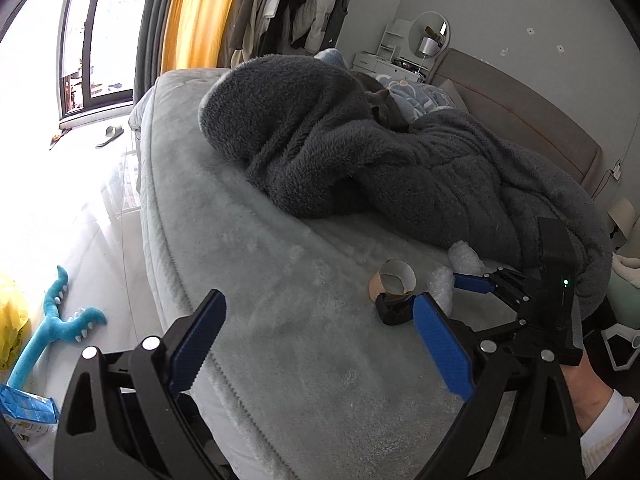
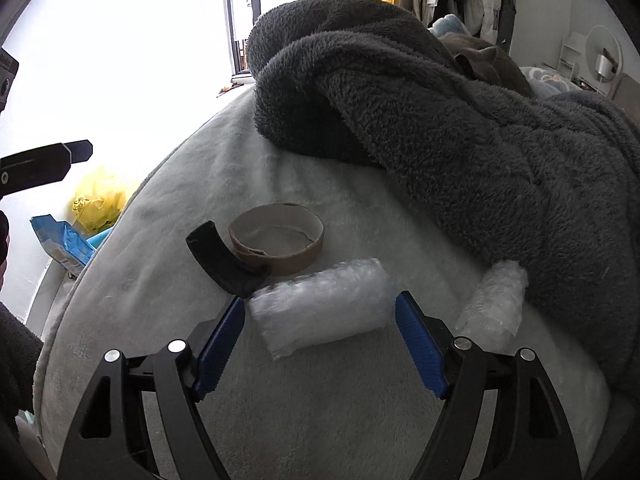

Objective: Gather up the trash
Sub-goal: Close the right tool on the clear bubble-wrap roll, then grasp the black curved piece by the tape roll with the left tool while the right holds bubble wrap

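trash lies on the pale grey bed cover [image 2: 168, 360]: in the right wrist view a bubble wrap roll [image 2: 324, 306] sits between the blue pads of the right gripper [image 2: 320, 312], whose jaws stand wide apart with no pad pressing on it. the roll is cloudy, clear and crumpled, lying crosswise. at 11 o'clock of it a black curved scrap [image 2: 224, 260] leans on a flat cardboard ring [image 2: 276, 242] with a torn rim. at 3 o'clock a second bubble wrap roll [image 2: 496, 300] lies half tucked under the dark fleece blanket [image 2: 460, 140], which heaps over the far and right side of the bed. off the bed at 9 o'clock are a yellow bag [image 2: 98, 198] and a blue packet [image 2: 60, 242]

in the left wrist view the left gripper [image 1: 320, 328] hangs over the bed edge, jaws wide apart and holding nothing. the cardboard ring [image 1: 394, 280] stands at 1 o'clock of it, the black scrap [image 1: 394, 310] touching its near side. the right gripper [image 1: 460, 292] reaches in from 3 o'clock, jaws spread around the near bubble wrap [image 1: 440, 282]; the other roll [image 1: 464, 258] is just beyond. a blue plush toy [image 1: 52, 320] lies on the floor at 9 o'clock
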A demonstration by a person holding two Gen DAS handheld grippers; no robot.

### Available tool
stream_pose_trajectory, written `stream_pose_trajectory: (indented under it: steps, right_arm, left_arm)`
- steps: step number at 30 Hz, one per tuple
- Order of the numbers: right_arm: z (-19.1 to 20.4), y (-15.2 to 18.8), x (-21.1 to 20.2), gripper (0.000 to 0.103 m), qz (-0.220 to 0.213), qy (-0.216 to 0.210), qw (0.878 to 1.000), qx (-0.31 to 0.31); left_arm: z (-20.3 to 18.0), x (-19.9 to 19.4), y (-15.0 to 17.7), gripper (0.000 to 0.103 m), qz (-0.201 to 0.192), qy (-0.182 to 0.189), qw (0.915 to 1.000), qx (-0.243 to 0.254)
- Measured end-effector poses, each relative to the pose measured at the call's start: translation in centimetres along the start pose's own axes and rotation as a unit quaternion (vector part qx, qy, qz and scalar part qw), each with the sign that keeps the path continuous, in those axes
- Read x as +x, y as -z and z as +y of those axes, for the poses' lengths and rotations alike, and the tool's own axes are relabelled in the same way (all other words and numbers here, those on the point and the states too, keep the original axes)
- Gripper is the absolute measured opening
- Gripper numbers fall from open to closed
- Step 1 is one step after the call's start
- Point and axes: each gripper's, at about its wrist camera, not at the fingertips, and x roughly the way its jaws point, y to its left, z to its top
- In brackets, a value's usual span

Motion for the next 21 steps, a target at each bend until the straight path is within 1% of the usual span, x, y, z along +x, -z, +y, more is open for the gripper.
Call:
stream_pose_trajectory:
  steps: [1, 2, 4, 9, 12, 21]
  right_arm:
    - [-0.2, 0.0, 0.1, 0.078, -0.001, -0.002, 1.0, 0.001]
    - [-0.4, 0.0, 0.0, 0.076, -0.003, -0.007, 1.0, 0.004]
    - [-0.7, -0.1, -0.1, 0.065, -0.005, -0.016, 1.0, 0.01]
    - [-0.5, 0.0, -1.1, 0.064, -0.013, -0.022, 1.0, 0.007]
    - [-0.8, 0.2, -2.0, 0.064, -0.019, -0.016, 1.0, 0.007]
    - [-3.7, 0.8, -5.5, 0.064, -0.066, 0.002, 0.996, 0.052]
  left_arm:
    - [-0.1, 0.2, 0.0, 0.096, 0.002, 0.0, 1.0, 0.001]
    - [-0.3, 0.4, 0.1, 0.096, 0.005, 0.002, 1.0, 0.001]
    - [-0.7, 1.0, 0.2, 0.096, 0.015, 0.011, 0.9998, 0.0]
    - [-2.2, 2.4, 0.6, 0.096, 0.032, 0.017, 0.9993, 0.011]
    - [-2.8, 3.3, 0.9, 0.096, 0.044, 0.023, 0.9987, 0.007]
    - [-5.4, 5.9, 1.7, 0.096, 0.066, 0.042, 0.9969, 0.012]
